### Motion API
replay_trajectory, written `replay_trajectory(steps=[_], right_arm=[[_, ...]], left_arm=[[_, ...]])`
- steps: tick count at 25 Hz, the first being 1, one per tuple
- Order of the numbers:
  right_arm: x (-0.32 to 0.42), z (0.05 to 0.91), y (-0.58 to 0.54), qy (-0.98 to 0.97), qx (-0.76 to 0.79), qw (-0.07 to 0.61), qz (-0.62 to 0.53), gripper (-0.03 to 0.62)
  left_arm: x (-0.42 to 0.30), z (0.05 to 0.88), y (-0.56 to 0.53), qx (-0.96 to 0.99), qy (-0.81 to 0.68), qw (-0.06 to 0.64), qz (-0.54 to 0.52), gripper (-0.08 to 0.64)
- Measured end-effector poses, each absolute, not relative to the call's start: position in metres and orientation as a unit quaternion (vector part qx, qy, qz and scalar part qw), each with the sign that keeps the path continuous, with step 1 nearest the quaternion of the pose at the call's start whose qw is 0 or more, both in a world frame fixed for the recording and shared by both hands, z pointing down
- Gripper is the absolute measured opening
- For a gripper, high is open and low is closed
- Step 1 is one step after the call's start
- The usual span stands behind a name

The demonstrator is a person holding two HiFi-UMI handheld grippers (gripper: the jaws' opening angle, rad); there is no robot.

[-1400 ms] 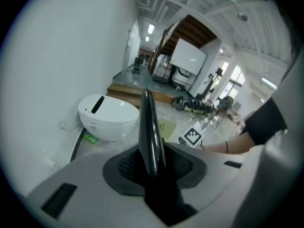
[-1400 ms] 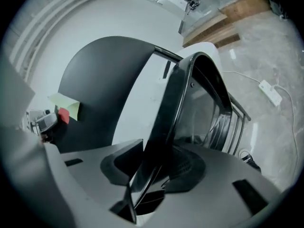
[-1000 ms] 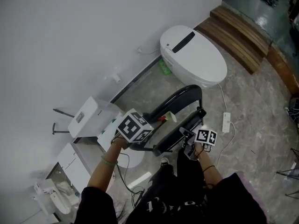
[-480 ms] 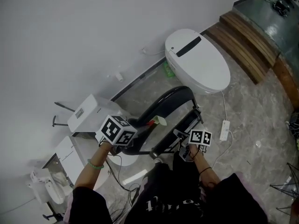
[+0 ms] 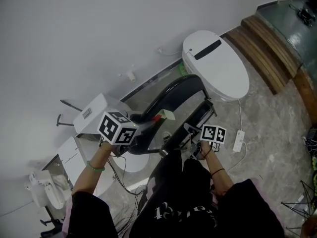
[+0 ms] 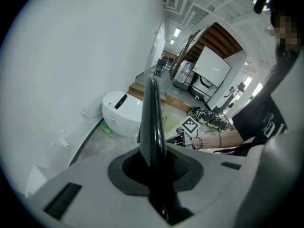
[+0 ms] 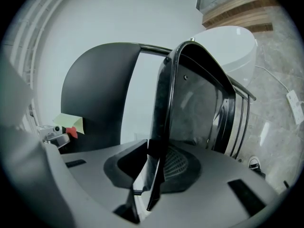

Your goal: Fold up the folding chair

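The black folding chair stands in front of me, its curved backrest [image 5: 174,89] toward the wall and its seat [image 5: 194,124] tipped up close behind it. My left gripper [image 5: 141,127] is shut on the backrest's thin edge [image 6: 152,122], which runs up between the jaws in the left gripper view. A green and red tag [image 5: 163,115] sits on the chair beside it. My right gripper [image 5: 196,136] is shut on the seat's rim [image 7: 162,113]; its jaws have just been closing a little on that rim.
A white toilet [image 5: 218,66] stands right behind the chair against the wall. White boxes [image 5: 90,117] lie on the floor at the left. A power strip [image 5: 238,140] with its cable lies at the right, and a wooden step [image 5: 270,36] beyond it.
Both grippers have risen with the chair, and the left one has rolled. The backrest now reaches higher toward the toilet, with the seat drawn closer to it.
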State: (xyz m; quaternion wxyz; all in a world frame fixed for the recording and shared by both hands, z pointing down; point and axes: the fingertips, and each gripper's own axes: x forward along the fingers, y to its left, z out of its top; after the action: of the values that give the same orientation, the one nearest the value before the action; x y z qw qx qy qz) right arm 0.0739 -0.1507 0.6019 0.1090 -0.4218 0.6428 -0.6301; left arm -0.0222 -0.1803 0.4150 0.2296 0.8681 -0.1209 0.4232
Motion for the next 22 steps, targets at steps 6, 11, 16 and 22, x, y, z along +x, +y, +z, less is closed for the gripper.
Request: replay_trajectory(steps=[6, 11, 16, 22], right_arm=[[0.063, 0.598, -0.196, 0.631, -0.437, 0.119, -0.630, 0.087], [0.039, 0.597, -0.239, 0.615, -0.449, 0.126, -0.636, 0.087], [0.020, 0.587, -0.290, 0.602, -0.465, 0.141, -0.633, 0.087], [-0.001, 0.582, -0.346, 0.603, -0.462, 0.149, -0.633, 0.087]], left_arm=[[-0.034, 0.408, -0.222, 0.874, -0.108, 0.221, 0.418, 0.065], [-0.058, 0.407, -0.270, 0.875, -0.089, 0.219, 0.422, 0.066], [-0.077, 0.397, -0.323, 0.879, -0.071, 0.215, 0.419, 0.069], [-0.094, 0.388, -0.372, 0.884, -0.071, 0.192, 0.421, 0.071]])
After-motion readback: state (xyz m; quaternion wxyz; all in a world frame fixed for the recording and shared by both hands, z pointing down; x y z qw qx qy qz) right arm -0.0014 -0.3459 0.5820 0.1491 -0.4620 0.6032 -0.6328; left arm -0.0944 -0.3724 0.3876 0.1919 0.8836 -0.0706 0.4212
